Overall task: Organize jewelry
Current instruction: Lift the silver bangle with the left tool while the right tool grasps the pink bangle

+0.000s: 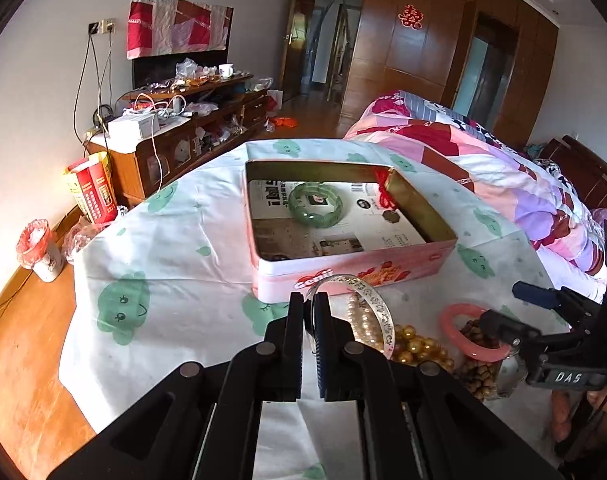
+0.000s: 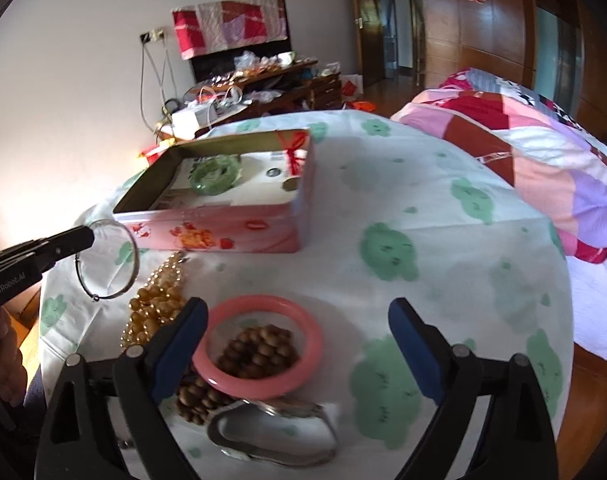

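Jaws on our left gripper (image 1: pixel 309 304) are pinched on the rim of the thin silver bangle (image 2: pixel 108 259), which hangs just off the near-left corner of the pink tin (image 1: pixel 355 270), while the right gripper (image 2: pixel 295 322) is spread wide and empty, with the pink bangle (image 2: pixel 259 350) lying on the brown beads (image 2: pixel 259 350) between its fingers, well short of the tin's front wall. For the step in hand, we'd lift the silver one clear over that wall before letting go, and drop it beside the green bracelet (image 1: pixel 315 204) already inside, not on top. Right side should only close once one finger is inside the pink ring, or we'll probably grab beads too.
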`<state>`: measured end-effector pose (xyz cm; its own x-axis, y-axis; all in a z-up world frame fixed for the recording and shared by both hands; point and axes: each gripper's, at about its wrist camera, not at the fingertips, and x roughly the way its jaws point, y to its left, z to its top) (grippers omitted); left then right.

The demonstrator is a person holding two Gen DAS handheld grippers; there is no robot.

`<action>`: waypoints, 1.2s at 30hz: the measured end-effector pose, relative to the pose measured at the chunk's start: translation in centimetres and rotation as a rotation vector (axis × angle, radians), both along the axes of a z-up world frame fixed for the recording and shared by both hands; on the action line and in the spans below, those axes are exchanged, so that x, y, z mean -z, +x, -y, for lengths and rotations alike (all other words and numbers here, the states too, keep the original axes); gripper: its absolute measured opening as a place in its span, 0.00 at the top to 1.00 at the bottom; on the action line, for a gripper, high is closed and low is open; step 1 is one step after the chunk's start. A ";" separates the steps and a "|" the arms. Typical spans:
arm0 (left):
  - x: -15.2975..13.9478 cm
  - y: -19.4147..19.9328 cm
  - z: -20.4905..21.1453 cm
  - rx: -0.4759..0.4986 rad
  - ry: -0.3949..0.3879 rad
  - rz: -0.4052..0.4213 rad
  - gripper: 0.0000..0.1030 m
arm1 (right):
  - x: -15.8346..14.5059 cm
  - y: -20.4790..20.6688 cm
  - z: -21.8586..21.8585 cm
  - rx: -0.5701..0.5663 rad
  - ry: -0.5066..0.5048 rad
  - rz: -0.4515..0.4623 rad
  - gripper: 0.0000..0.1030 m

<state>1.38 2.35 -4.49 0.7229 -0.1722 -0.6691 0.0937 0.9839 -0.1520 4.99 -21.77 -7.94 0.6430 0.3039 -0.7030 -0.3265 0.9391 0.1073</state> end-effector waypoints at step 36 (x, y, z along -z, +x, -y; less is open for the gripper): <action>1.8 0.7 0.0 0.019 0.000 -0.074 0.97 | 1.2 0.1 -1.4 -0.045 -0.035 -0.045 0.20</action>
